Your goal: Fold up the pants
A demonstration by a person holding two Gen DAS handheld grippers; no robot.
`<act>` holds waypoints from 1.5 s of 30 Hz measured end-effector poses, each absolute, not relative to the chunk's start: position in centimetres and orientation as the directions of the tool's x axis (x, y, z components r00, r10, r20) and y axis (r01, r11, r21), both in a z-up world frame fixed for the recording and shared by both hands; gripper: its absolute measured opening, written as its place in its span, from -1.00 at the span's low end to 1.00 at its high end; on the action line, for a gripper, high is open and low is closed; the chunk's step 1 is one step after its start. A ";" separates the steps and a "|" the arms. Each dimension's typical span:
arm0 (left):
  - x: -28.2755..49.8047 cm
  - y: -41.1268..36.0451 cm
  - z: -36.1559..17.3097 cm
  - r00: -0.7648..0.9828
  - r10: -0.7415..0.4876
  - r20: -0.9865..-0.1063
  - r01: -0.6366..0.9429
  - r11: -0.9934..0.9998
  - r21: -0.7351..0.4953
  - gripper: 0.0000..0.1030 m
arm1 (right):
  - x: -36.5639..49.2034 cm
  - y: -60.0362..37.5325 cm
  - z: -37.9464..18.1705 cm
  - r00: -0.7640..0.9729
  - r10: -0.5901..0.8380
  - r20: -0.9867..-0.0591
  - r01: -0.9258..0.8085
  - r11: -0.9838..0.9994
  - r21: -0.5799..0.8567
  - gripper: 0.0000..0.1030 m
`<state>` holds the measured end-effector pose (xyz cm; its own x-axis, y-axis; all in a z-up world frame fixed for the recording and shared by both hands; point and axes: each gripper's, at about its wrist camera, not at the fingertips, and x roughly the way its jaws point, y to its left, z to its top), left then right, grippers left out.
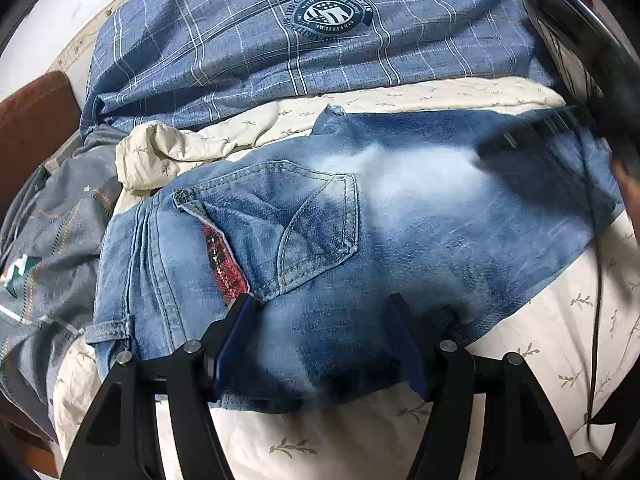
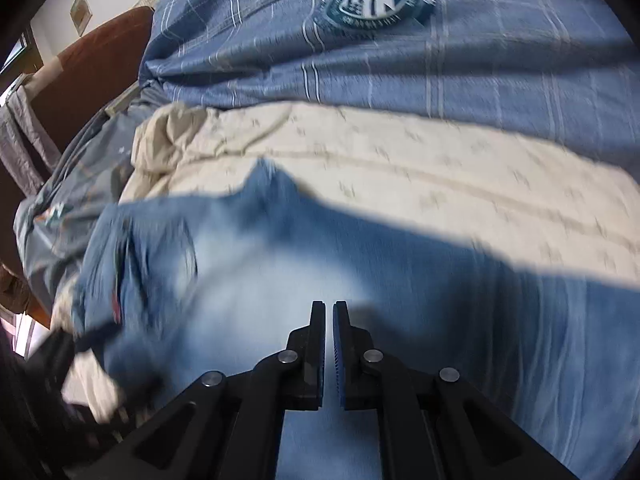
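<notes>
The left tongs are spread apart, their tips resting on the near edge of the jeans, with denim lying between the fingers; whether they pinch it cannot be told. The right tongs are pressed together, holding nothing, just above the pale faded patch of the jeans. The jeans lie flat, back pocket up, on a cream leaf-print bedsheet. Beyond them lies a blue checked duvet with a round crest.
</notes>
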<state>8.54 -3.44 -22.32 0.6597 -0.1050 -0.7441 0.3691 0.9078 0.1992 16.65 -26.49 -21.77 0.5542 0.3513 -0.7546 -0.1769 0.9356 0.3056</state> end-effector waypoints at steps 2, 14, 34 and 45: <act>8.6 -3.2 -22.1 0.657 -0.120 -0.744 0.367 0.914 0.176 0.31 | 15.1 -26.4 -22.9 0.549 0.349 -0.760 -0.172 0.936 0.306 -0.89; 7.8 -2.8 -19.2 0.757 -0.199 -0.623 0.329 0.939 0.100 0.33 | 8.1 -23.8 -24.2 0.612 0.299 -0.732 -0.200 0.954 0.223 -0.87; 8.3 -4.4 -20.1 0.704 -0.231 -0.671 0.351 0.935 0.046 0.33 | 4.9 -45.0 -25.8 0.652 0.010 -0.758 0.441 0.808 0.391 -0.91; 8.3 -8.8 -21.1 0.648 -0.270 -0.713 0.417 0.908 0.035 0.33 | 9.3 -45.8 -21.8 0.726 0.011 -0.688 0.388 0.820 0.422 -0.89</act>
